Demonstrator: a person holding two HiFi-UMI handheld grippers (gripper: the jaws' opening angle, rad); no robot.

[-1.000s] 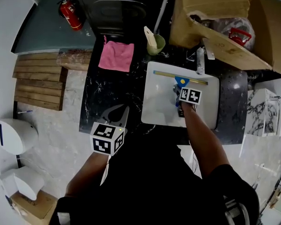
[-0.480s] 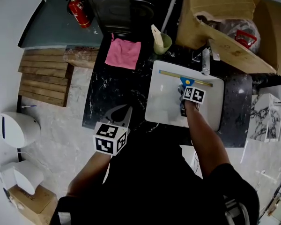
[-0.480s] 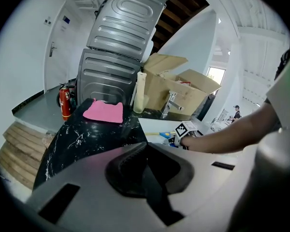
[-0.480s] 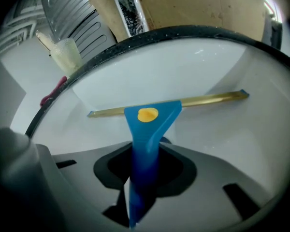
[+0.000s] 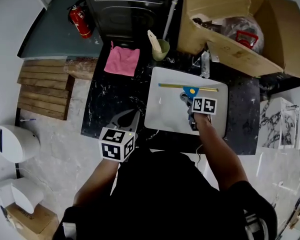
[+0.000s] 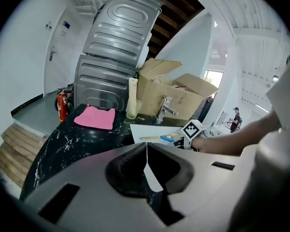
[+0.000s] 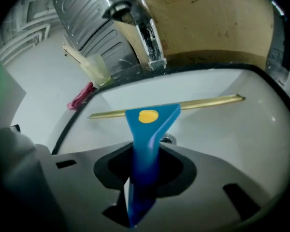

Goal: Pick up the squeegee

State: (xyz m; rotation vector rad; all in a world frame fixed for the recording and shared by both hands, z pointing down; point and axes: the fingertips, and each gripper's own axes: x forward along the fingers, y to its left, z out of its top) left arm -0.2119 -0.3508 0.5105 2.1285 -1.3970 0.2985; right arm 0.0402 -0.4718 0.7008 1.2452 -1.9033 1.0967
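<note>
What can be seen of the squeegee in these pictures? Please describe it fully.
The squeegee has a blue plastic-looking handle with a yellow oval spot, widening to a long, thin yellowish blade set crosswise. It is over the white sink, blade toward the faucet. The right gripper, whose jaws have just been closing, grips the handle. Whether the blade touches the basin is unclear.

The squeegee point(image 7: 150, 124) had a blue handle with a yellow spot and a brass-yellow blade, against a white sink point(image 5: 162, 111) in a black tabletop point(image 5: 112, 96) veined white. A pink cloth point(image 5: 122, 60), a pale green cup point(image 5: 161, 48), a brown cardboard box point(image 5: 225, 4) and a red fire extinguisher point(image 5: 80, 20) showed too. The left claw point(image 6: 146, 166) and right claw point(image 7: 142, 178) were grey, with black-and-white patterned marker cubes.
</note>
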